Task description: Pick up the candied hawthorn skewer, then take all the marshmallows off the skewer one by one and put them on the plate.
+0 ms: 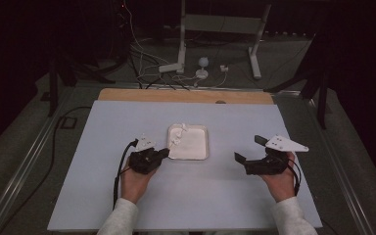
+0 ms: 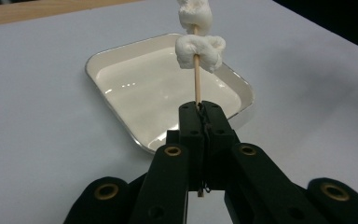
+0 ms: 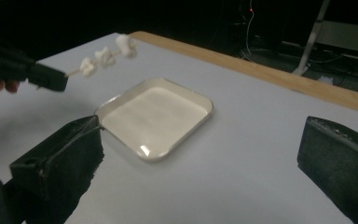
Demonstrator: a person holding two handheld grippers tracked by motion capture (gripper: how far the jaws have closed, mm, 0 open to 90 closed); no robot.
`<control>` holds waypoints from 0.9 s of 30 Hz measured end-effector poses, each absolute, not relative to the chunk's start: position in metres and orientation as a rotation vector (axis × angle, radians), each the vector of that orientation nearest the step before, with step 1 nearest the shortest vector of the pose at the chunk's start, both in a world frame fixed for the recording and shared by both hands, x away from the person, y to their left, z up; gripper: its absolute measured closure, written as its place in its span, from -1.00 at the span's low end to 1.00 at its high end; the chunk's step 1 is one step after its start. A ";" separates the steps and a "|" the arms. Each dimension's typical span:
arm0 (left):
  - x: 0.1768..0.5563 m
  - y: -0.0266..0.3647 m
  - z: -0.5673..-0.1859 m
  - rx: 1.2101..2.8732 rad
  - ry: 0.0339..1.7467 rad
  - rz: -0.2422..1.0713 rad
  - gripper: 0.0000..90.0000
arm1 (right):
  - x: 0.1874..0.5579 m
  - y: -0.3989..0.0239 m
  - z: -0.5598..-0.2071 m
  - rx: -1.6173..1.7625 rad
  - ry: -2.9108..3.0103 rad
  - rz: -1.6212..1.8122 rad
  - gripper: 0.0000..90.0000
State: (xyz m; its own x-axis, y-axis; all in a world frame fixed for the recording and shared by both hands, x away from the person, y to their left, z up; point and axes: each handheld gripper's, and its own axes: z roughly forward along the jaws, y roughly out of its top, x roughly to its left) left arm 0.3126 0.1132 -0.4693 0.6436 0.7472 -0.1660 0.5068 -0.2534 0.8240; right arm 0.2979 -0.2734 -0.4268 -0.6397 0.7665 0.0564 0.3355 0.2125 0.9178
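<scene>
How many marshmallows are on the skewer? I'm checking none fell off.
3, all threaded on the skewer held by the left claw: marshmallows spaced from near its grip to the tip, above the tray.

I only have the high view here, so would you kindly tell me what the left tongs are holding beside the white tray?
Observer: The left tongs are shut on a thin wooden skewer.
Operator: Thank you; is anything on it?
Observer: Yes, soft white marshmallow-like pieces are threaded along it, three in the right gripper view.
Operator: And the square white metal-rimmed tray?
Observer: The tray has nothing lying in it; the skewer is held above its near edge.
</scene>
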 end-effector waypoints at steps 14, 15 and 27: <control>0.306 0.120 -0.468 1.875 0.965 0.336 1.00 | 0.325 -0.231 -0.413 0.964 2.129 1.468 -1.00; 0.306 0.120 -0.468 1.876 0.965 0.338 1.00 | 0.328 -0.228 -0.412 0.962 2.133 1.480 -1.00; 0.304 0.116 -0.466 1.861 0.937 0.350 1.00 | 0.356 -0.194 -0.407 1.022 2.214 1.590 -0.86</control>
State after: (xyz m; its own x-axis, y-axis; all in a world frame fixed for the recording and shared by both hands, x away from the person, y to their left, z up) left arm 0.3037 0.1162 -0.4658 0.6604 0.7339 -0.1588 0.4504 -0.2180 0.8658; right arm 0.3557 -0.1936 -0.4074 -0.7305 0.6515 0.2049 0.4023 0.1681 0.8999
